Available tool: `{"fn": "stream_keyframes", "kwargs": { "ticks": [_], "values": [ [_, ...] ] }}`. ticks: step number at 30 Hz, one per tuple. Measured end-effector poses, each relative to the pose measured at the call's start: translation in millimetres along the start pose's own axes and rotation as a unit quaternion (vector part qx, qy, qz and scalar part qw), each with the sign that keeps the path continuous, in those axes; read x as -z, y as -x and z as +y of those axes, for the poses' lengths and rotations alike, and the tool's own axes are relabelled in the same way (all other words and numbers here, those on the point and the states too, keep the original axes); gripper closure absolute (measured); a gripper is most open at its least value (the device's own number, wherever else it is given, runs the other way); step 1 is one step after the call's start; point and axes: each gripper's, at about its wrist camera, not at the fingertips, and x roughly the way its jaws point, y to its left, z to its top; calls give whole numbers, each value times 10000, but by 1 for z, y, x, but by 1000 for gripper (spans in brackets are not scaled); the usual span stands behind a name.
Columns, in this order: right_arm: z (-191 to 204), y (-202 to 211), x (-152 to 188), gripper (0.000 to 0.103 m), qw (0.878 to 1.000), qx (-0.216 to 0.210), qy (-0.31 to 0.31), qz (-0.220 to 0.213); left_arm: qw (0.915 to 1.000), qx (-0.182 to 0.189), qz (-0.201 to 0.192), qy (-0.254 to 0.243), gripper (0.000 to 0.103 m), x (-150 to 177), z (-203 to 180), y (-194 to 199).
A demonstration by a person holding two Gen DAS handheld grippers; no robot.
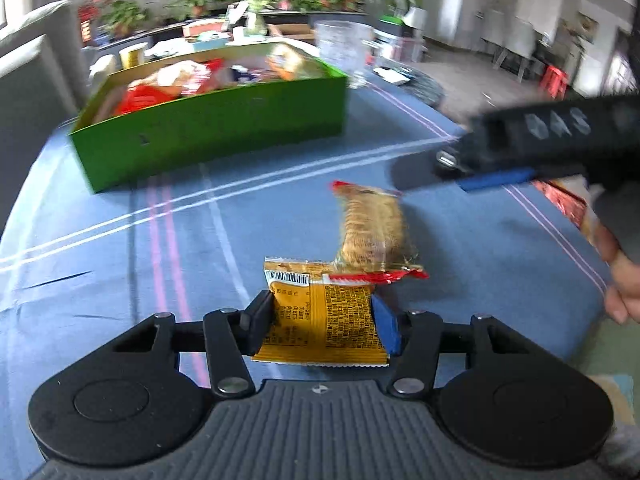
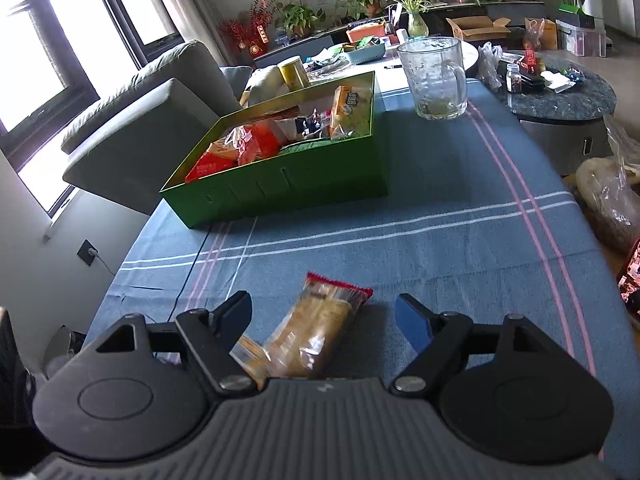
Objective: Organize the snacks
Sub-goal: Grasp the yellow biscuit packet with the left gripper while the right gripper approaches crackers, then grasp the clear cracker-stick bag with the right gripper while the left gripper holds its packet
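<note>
My left gripper is shut on a yellow snack packet lying on the blue striped cloth, one pad against each long side. A clear cracker packet with red ends lies just beyond it, overlapping its far edge. In the right wrist view that cracker packet lies between the spread fingers of my right gripper, which is open and touches nothing. The green box holding several snacks stands further back on the left.
A glass mug stands behind the box. A grey sofa borders the table on the left, a round stone table on the right. A red packet and a hand show at the right edge.
</note>
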Motion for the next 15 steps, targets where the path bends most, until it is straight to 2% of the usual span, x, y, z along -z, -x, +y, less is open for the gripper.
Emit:
{"fn": "stream_keyframes", "kwargs": {
  "ticks": [10,15],
  "values": [
    [11,-14,6,34,9993,139,-39,348,9998,37,-54,187,53,8,14,10],
    [18,-18,9,34,9985,-60,-51,537,9989,-129,-161,413,53,7,30,14]
  ]
}}
